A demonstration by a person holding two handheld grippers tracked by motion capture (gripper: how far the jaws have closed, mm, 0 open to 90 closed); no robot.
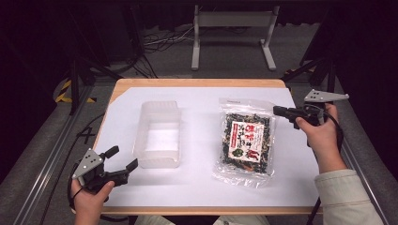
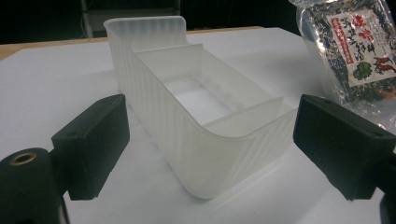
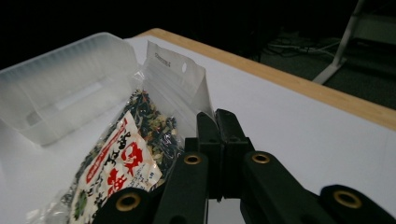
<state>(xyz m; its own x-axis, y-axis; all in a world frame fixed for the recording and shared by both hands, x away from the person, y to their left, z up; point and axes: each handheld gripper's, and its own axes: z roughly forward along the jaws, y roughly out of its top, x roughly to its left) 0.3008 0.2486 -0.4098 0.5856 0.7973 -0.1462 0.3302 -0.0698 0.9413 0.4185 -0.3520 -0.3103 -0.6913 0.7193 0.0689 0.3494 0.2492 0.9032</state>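
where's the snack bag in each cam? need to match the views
High view: snack bag lies flat right of centre on the white sheet, right gripper at its upper right edge.
Left gripper view: top right corner, cut by the frame edge.
Right gripper view: lower left to centre, beside the shut jaws.
Shared landmark: the translucent plastic bin next to the bag.
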